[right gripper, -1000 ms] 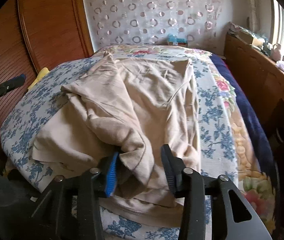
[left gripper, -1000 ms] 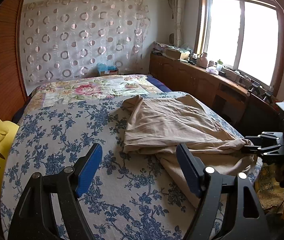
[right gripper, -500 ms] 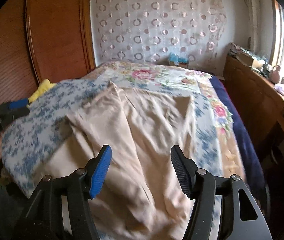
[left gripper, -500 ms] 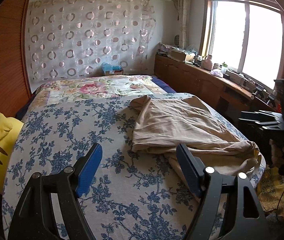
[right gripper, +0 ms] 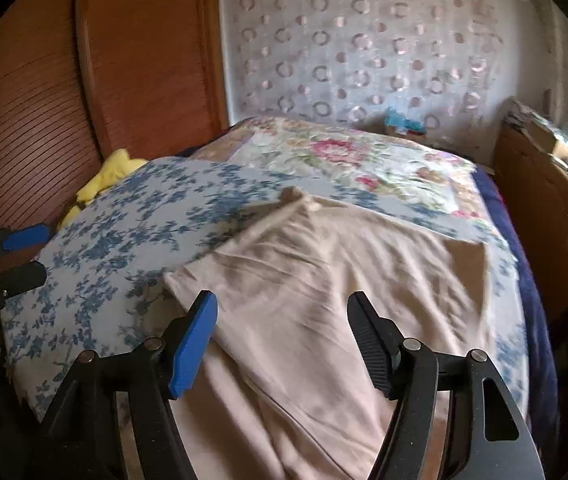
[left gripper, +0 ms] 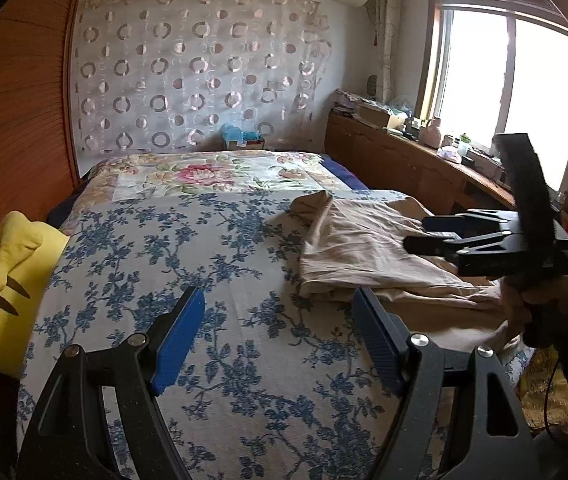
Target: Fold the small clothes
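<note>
A beige garment [right gripper: 324, 280] lies rumpled and partly folded on the blue-flowered bedspread [right gripper: 132, 216], near the bed's right front corner; it also shows in the left wrist view [left gripper: 368, 248]. My right gripper [right gripper: 284, 340] is open and empty, held above the garment's near part. My left gripper [left gripper: 278, 340] is open and empty over the bare bedspread [left gripper: 188, 248], left of the garment. The right gripper also shows in the left wrist view [left gripper: 420, 232], hovering over the garment, a hand on its handle.
A yellow plush toy [left gripper: 12, 280] lies at the bed's left edge by the wooden wardrobe [left gripper: 12, 128]. A floral quilt [left gripper: 212, 172] covers the far end. A wooden cabinet with clutter [left gripper: 404, 152] runs under the window on the right.
My right gripper let go of the garment's fold, opened wide and lifted away, then moved back over the garment. The garment dropped onto the bed. My left gripper stayed open and tilted slightly upward.
</note>
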Demonstrator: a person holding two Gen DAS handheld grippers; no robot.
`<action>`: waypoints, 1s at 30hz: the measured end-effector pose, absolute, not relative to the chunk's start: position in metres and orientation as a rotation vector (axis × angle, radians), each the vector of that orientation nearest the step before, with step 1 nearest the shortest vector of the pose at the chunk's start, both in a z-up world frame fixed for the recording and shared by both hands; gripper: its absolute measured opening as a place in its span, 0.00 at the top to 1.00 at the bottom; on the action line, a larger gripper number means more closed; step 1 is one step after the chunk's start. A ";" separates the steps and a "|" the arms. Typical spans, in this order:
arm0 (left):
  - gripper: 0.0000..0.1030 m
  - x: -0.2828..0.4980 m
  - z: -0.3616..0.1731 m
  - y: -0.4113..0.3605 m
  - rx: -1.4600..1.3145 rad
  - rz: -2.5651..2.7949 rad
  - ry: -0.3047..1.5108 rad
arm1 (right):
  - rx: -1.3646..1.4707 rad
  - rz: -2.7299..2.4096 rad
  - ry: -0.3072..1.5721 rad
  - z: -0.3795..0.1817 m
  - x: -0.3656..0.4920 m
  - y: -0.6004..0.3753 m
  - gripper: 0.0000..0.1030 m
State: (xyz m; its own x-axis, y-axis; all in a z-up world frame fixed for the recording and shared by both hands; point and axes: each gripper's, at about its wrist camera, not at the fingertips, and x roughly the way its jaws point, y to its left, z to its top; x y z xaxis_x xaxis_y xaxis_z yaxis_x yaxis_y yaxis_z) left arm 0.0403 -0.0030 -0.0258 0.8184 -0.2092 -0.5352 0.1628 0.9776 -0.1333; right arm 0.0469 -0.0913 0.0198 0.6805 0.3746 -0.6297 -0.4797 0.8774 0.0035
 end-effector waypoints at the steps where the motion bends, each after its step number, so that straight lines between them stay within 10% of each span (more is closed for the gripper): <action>1: 0.25 0.040 -0.026 -0.002 -0.085 -0.196 0.579 | -0.172 0.492 0.679 0.017 0.051 -0.086 0.33; 18: 0.25 0.039 -0.034 0.017 -0.107 -0.173 0.589 | -0.441 0.694 0.827 -0.026 0.094 0.002 0.52; 25: 0.25 0.039 -0.035 0.016 -0.106 -0.179 0.590 | -0.465 0.673 0.837 -0.028 0.105 0.004 0.92; 30: 0.25 0.040 -0.037 0.010 -0.101 -0.192 0.596 | -0.361 0.686 0.746 0.000 0.104 -0.011 0.95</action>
State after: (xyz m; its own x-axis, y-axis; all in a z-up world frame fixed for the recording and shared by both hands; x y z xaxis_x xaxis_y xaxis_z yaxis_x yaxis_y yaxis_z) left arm 0.0404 0.0102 -0.0365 0.8107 -0.2088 -0.5470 0.1505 0.9772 -0.1500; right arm 0.1036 -0.0106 0.0002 0.5341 0.4387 -0.7227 -0.6833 0.7274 -0.0634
